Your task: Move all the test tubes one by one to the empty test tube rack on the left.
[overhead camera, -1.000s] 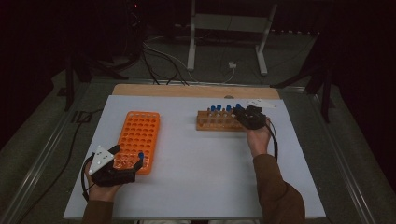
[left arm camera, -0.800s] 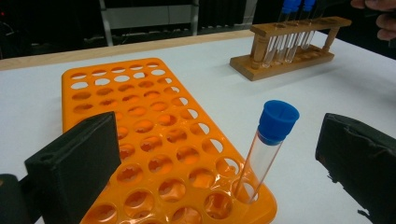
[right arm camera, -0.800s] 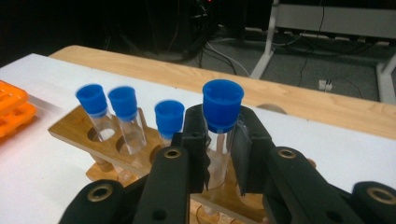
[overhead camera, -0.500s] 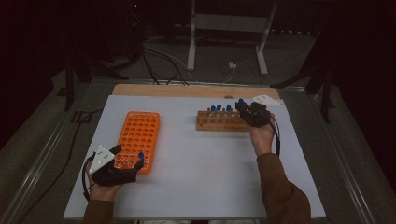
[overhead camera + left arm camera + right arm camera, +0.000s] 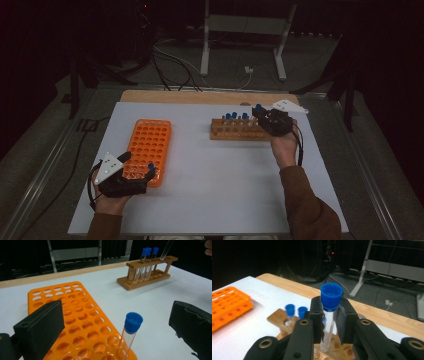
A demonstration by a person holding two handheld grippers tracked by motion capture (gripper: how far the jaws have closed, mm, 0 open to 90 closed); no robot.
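My right gripper (image 5: pixel 329 320) is shut on a clear test tube with a blue cap (image 5: pixel 331 302), held upright just above the right end of the wooden rack (image 5: pixel 235 131); the tube's foot hangs over the rack's holes. Several blue-capped tubes (image 5: pixel 147 260) stand in the rack. My left gripper (image 5: pixel 137 172) rests open at the near end of the orange rack (image 5: pixel 147 145). One blue-capped tube (image 5: pixel 129 335) stands in a near corner hole of the orange rack (image 5: pixel 75 317), between the wide-apart jaws and untouched.
Both racks sit on a white table sheet (image 5: pixel 215 185) with a wooden strip (image 5: pixel 200 97) along the far edge. Beyond it are cables and a metal stand (image 5: pixel 245 30) on the floor. Bare sheet lies between the racks.
My right gripper has lifted the tube up out of the wooden rack and shifted slightly right. The left gripper has stayed where it was.
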